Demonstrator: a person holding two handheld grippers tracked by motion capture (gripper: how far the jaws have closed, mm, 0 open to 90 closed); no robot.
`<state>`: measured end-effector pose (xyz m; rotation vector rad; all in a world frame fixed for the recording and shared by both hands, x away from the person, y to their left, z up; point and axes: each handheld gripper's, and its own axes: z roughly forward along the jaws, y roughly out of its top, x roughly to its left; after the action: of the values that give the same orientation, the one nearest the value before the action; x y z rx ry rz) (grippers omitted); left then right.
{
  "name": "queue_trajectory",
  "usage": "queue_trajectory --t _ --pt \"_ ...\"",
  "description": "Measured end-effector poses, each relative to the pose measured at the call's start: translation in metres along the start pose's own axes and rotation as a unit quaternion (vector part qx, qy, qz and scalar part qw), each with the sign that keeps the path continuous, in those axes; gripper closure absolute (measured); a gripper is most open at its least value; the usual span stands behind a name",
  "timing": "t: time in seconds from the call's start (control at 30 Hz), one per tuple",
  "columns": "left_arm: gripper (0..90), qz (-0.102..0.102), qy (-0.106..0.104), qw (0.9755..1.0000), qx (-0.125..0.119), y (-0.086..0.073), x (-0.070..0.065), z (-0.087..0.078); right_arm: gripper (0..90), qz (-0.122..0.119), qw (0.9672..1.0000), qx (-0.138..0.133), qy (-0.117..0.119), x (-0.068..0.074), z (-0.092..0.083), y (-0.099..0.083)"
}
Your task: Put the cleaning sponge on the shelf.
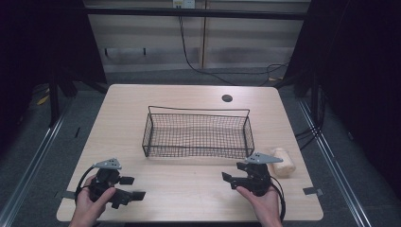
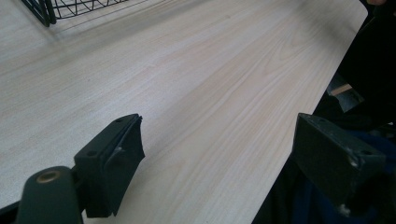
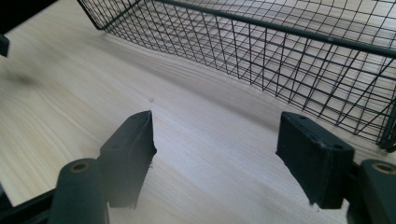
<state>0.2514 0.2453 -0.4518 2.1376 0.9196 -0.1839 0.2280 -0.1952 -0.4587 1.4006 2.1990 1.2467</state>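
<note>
Pale wood-grain table (image 1: 189,189) with rounded corners stands on grey carpet, with dark curtains to either side and a light panelled wall behind, down which a black cable (image 1: 187,52) hangs. At the far edge of the table is a small round dark hole (image 1: 227,98). A black wire basket (image 1: 197,150) sits at the middle of the table, long side toward me, with nothing inside it that I can see. A small beige rolled item (image 1: 283,161) lies on the table just off the basket's right near corner; I cannot tell what it is. My left hand (image 1: 90,205) holds the left hand-held gripper (image 1: 134,187) low at the near left corner of the table, its jaws pointing right and set apart with nothing between them; the left gripper view confirms bare wood between the jaws, the table's near edge to the right, and a basket corner at top left. My right hand (image 1: 262,203) holds the right hand-held gripper (image 1: 228,178) at the near right, just in front of the beige item, jaws pointing left and spread with nothing held; the right gripper view shows the basket's near wall close ahead.
</note>
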Motion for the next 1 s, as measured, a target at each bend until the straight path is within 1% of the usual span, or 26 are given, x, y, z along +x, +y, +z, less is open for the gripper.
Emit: queue_trajectory --t 0.03,0.07,0.1,0.13,0.17,0.2,0.23,0.27,0.3,0.33,0.4,0.43,0.5,0.53,0.57,0.6,0.63,0.67,0.7,0.73,0.8,0.9,0.93,1.0 --pt "16.3 0.003 0.002 1.0 0.0 0.0 0.0 0.0 28.2 0.007 1.0 0.002 0.002 0.0 -0.001 0.001" --pt "16.3 0.003 0.001 1.0 0.0 0.0 0.0 0.0 28.9 0.009 0.9999 0.006 0.003 -0.001 -0.002 0.002" --pt "16.3 0.004 0.0 1.0 0.002 0.0 0.0 -0.001 31.4 0.007 0.9999 0.006 0.007 -0.001 -0.003 0.003" --pt "16.3 0.004 0.003 1.0 -0.001 0.0 0.0 0.0 36.5 0.007 0.9999 0.0 0.013 -0.001 -0.005 0.003" --pt "16.3 0.003 0.002 1.0 -0.001 0.0 0.0 0.0 36.5 0.007 0.9999 0.0 0.013 -0.001 -0.005 0.003" --pt "16.3 0.003 0.003 1.0 -0.002 0.0 0.0 0.0 36.9 0.017 0.9995 0.002 0.027 -0.002 -0.006 0.003" --pt "16.3 0.003 0.003 1.0 -0.003 0.0 0.0 0.0 36.9 0.017 0.9995 0.002 0.027 -0.002 -0.006 0.003" --pt "16.3 0.003 0.002 1.0 -0.003 0.0 0.0 0.0 37.8 0.015 0.9995 0.008 0.027 -0.002 -0.006 0.004" --pt "16.3 0.003 0.002 1.0 -0.003 0.0 0.0 0.0 40.7 0.005 0.9996 0.009 0.027 -0.001 -0.006 0.005" --pt "16.3 0.003 0.004 1.0 -0.002 0.0 0.0 0.0 40.9 0.0 0.9996 0.009 0.025 -0.001 -0.007 0.005" --pt "16.3 0.004 0.004 1.0 -0.002 0.0 0.0 0.0 41.0 0.0 0.9994 0.009 0.034 0.001 -0.009 0.008" --pt "16.3 0.003 0.003 1.0 -0.001 0.0 0.0 0.0 41.1 -0.002 0.9995 0.014 0.03 0.003 -0.011 0.01" --pt "16.3 0.003 0.001 1.0 0.002 0.0 0.0 -0.001 41.1 0.006 0.9994 0.021 0.027 0.004 -0.013 0.011" --pt "16.3 0.003 0.001 1.0 0.0 0.0 0.0 -0.001 41.0 0.014 0.9989 0.029 0.035 0.004 -0.014 0.012" --pt "16.3 0.003 0.001 1.0 0.0 0.0 0.0 -0.001 41.0 0.014 0.9989 0.029 0.035 0.004 -0.014 0.012" --pt "16.3 -0.001 0.001 1.0 -0.005 0.0 -0.001 0.0 39.9 0.016 0.9985 0.037 0.037 0.003 -0.014 0.013" --pt "16.3 0.0 -0.001 1.0 -0.004 0.0 0.0 -0.001 37.1 0.022 0.9976 0.047 0.045 0.002 -0.015 0.014" --pt "16.3 0.0 -0.002 1.0 -0.004 0.0 0.0 -0.001 35.5 0.03 0.9969 0.049 0.055 0.0 -0.015 0.014" --pt "16.3 0.002 -0.002 1.0 -0.004 0.0 0.0 -0.001 34.1 0.034 0.9965 0.048 0.059 -0.001 -0.016 0.015" --pt "16.3 0.003 -0.002 1.0 -0.003 0.0 0.0 -0.001 33.5 0.036 0.9965 0.05 0.056 -0.002 -0.017 0.017" --pt "16.3 0.003 -0.002 1.0 -0.004 0.0 0.0 -0.001 32.8 0.026 0.9974 0.048 0.047 -0.003 -0.021 0.02" --pt "16.3 0.002 -0.002 1.0 -0.004 0.0 0.0 -0.001 29.5 0.035 0.9973 0.048 0.043 -0.008 -0.026 0.024" --pt "16.3 0.002 -0.001 1.0 -0.005 0.0 0.0 -0.001 26.0 0.037 0.9974 0.051 0.033 -0.012 -0.029 0.026" --pt "16.3 0.004 0.0 1.0 -0.005 0.0 0.0 -0.001 24.9 0.039 0.9974 0.051 0.034 -0.014 -0.03 0.027"
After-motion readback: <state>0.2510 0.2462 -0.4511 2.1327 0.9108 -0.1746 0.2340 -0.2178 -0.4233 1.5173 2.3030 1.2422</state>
